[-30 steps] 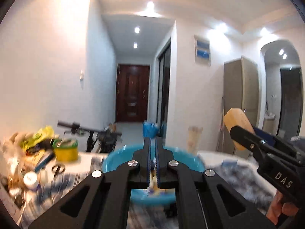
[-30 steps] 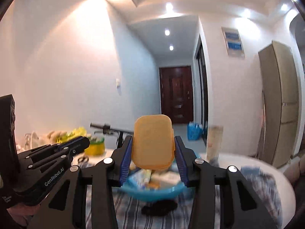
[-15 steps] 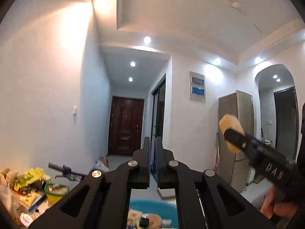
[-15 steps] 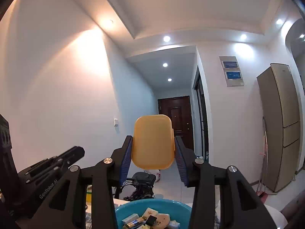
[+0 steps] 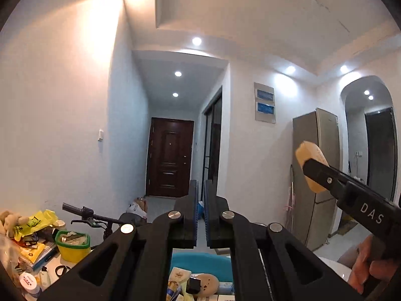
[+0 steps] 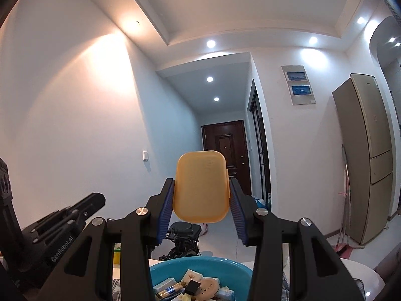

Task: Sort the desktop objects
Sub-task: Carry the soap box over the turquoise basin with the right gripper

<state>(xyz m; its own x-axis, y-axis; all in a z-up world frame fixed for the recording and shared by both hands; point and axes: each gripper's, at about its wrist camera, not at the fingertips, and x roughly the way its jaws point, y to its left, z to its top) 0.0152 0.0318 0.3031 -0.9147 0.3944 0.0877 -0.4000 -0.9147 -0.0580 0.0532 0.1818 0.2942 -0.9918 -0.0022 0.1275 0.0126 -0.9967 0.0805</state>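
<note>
Right wrist view: the right gripper [image 6: 201,200] clamps an upright orange plastic lid [image 6: 201,186] at frame centre, above the blue basin [image 6: 160,272] of small items at the bottom edge. The left gripper [image 5: 200,195] has its jaws nearly together, holding nothing.

My ceiling spotlights [image 6: 211,43] light the room evenly and flare white, one throwing a warm glare patch on the left wall [image 5: 50,100]; both views are sharp (fisheye bends walls, black vignette in the corners), my tools mostly silhouetted
</note>
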